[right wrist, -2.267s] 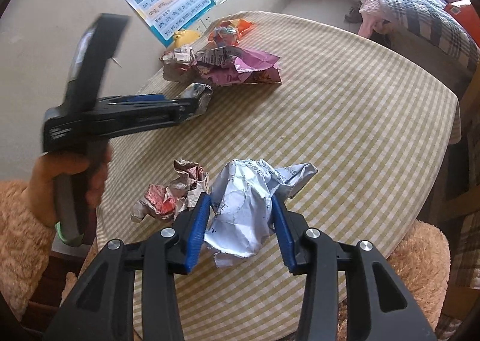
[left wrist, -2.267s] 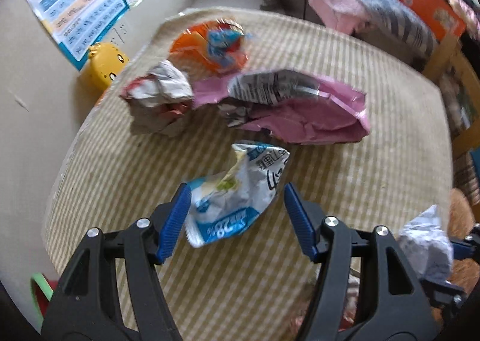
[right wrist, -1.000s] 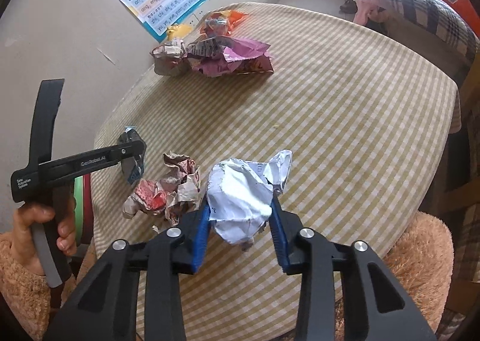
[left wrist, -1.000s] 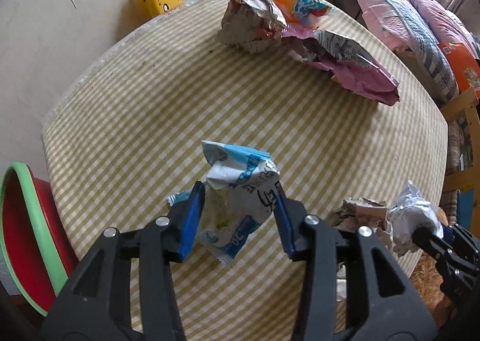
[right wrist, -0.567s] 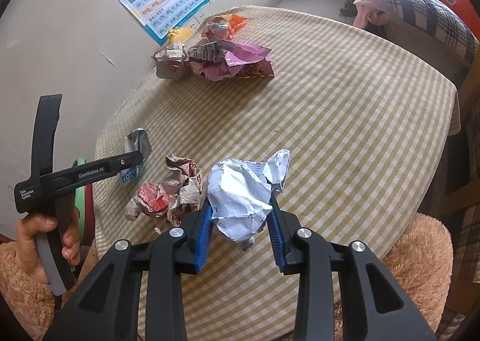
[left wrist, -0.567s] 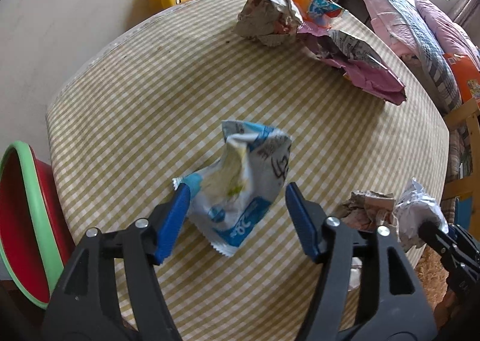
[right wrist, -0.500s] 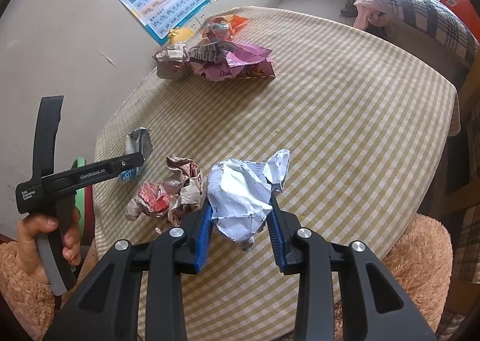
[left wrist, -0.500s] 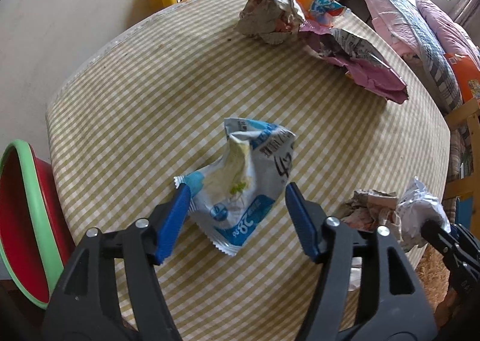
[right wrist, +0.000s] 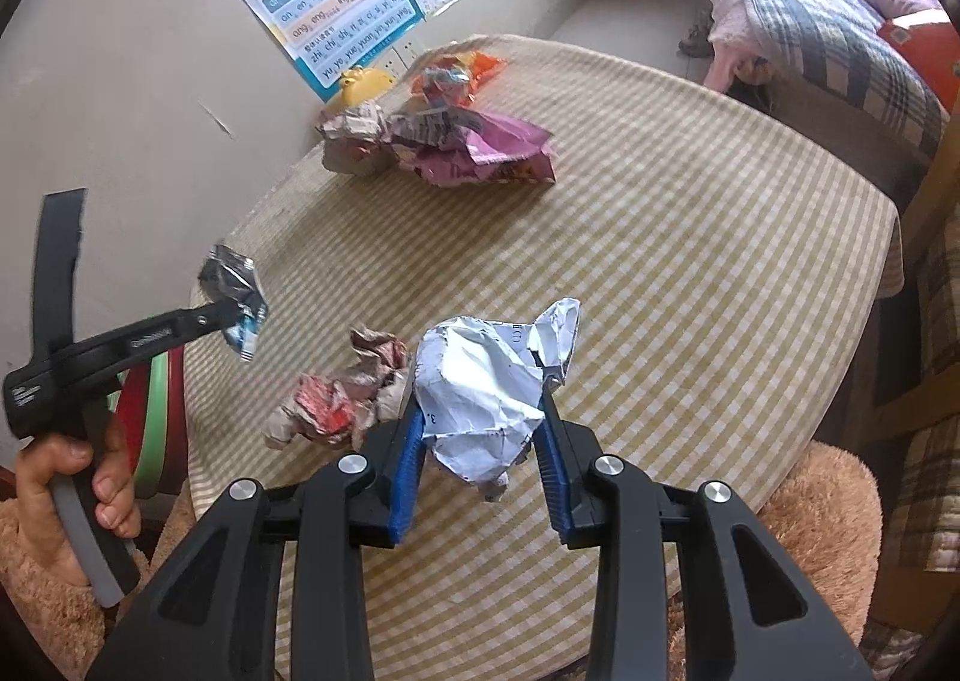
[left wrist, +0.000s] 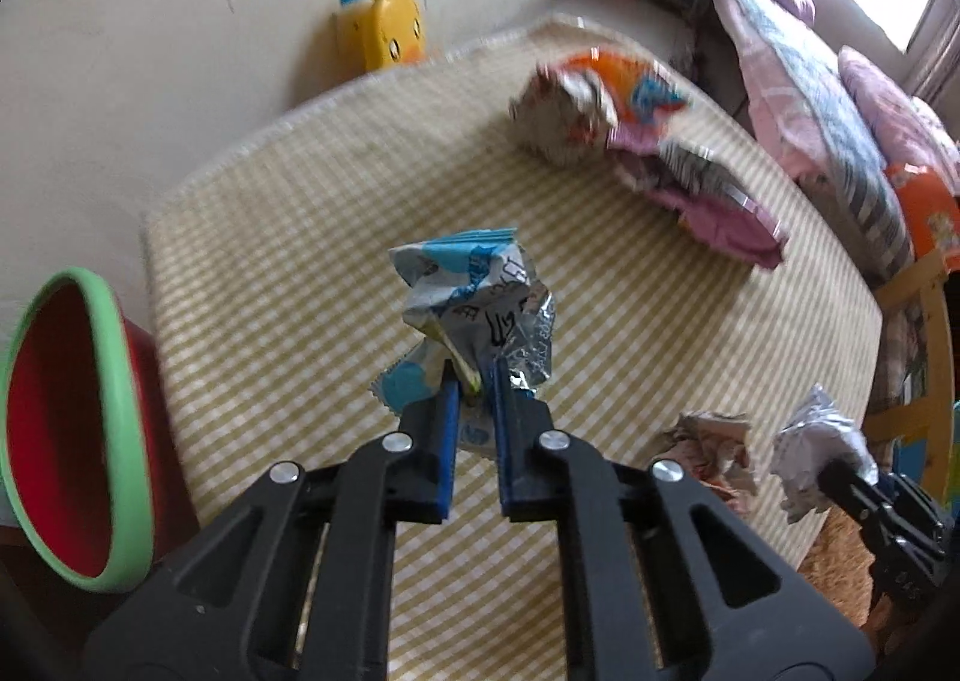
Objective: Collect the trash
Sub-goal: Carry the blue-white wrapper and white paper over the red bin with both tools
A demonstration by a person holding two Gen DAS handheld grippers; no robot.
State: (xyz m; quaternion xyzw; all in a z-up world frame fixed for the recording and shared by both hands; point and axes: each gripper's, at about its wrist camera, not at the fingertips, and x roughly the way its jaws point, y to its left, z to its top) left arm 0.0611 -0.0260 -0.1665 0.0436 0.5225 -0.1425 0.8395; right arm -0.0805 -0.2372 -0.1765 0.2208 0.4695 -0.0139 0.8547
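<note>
My left gripper (left wrist: pixel 477 381) is shut on a crumpled blue and white snack wrapper (left wrist: pixel 474 297) and holds it above the checked table (left wrist: pixel 300 261); it also shows in the right wrist view (right wrist: pixel 234 291). My right gripper (right wrist: pixel 480 429) is shut on a crumpled white paper ball (right wrist: pixel 486 381), which shows in the left wrist view (left wrist: pixel 816 453) too. A crumpled red and white paper (right wrist: pixel 342 399) lies on the table just left of the right gripper. A red bin with a green rim (left wrist: pixel 72 429) stands beside the table at the left.
A pile of trash lies at the far side: a pink bag (right wrist: pixel 486 153), an orange bag (left wrist: pixel 630 81) and a crumpled ball (right wrist: pixel 354 135). A yellow duck box (left wrist: pixel 384 27) stands by the wall. A bed (right wrist: pixel 828 3) is at the right. A brown plush seat (right wrist: pixel 822 507) sits near the table edge.
My left gripper has shut on the blue and white wrapper and lifted it off the table. My right gripper still holds the white paper ball in about the same place.
</note>
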